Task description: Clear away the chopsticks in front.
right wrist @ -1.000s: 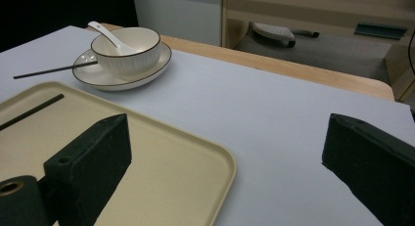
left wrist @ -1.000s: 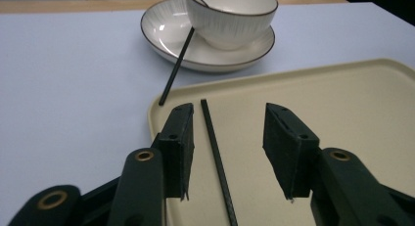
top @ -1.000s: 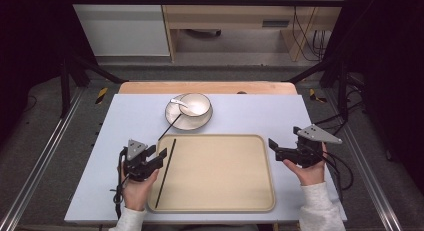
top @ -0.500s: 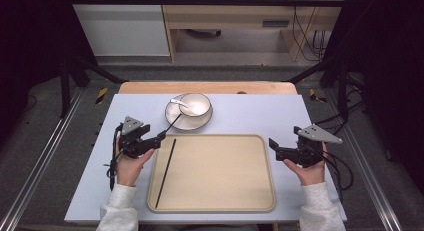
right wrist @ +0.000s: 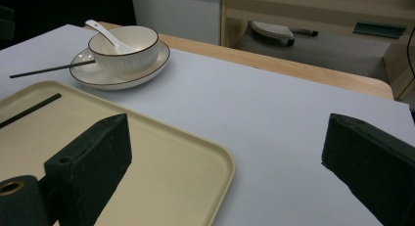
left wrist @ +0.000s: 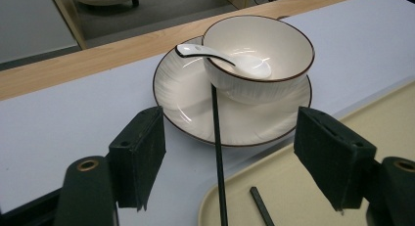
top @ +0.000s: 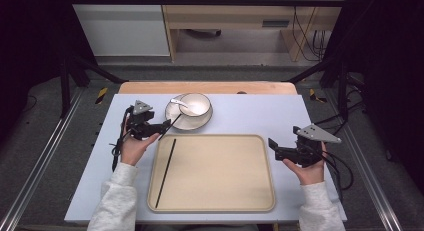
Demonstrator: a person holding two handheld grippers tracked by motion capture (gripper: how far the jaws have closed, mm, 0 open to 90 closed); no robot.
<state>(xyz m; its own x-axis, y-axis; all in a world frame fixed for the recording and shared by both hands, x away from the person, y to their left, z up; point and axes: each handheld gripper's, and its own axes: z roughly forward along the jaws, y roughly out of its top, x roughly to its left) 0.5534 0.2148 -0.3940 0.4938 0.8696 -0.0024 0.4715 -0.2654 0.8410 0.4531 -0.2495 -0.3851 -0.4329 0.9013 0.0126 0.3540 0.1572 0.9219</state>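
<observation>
the left gripper (top: 162, 128), held in the person's left hand (top: 132, 146), has its 2 black jaws spread wide, and they have just been opening. a thin black chopstick (left wrist: 217, 147) runs up between the jaws in the left gripper view without either pad pressing on it; its far end leans against the side of the bowl (left wrist: 258, 55) and its near end passes over the edge of the tray (left wrist: 313, 187). in the high view this gripper sits at the left of the table, just beside the plate (top: 176, 121).

the white bowl stands on the white plate, both with a dark rim, and a white spoon (left wrist: 230, 62) rests inside the bowl with its handle over the rim. a 2nd black chopstick (top: 166, 172) lies flat along the left side of the beige tray.

the right gripper (top: 274, 146) rests at the right edge of the tray, well apart from the bowl, jaws wide with nothing between them but the tray corner and the pale blue table (right wrist: 274, 108).
</observation>
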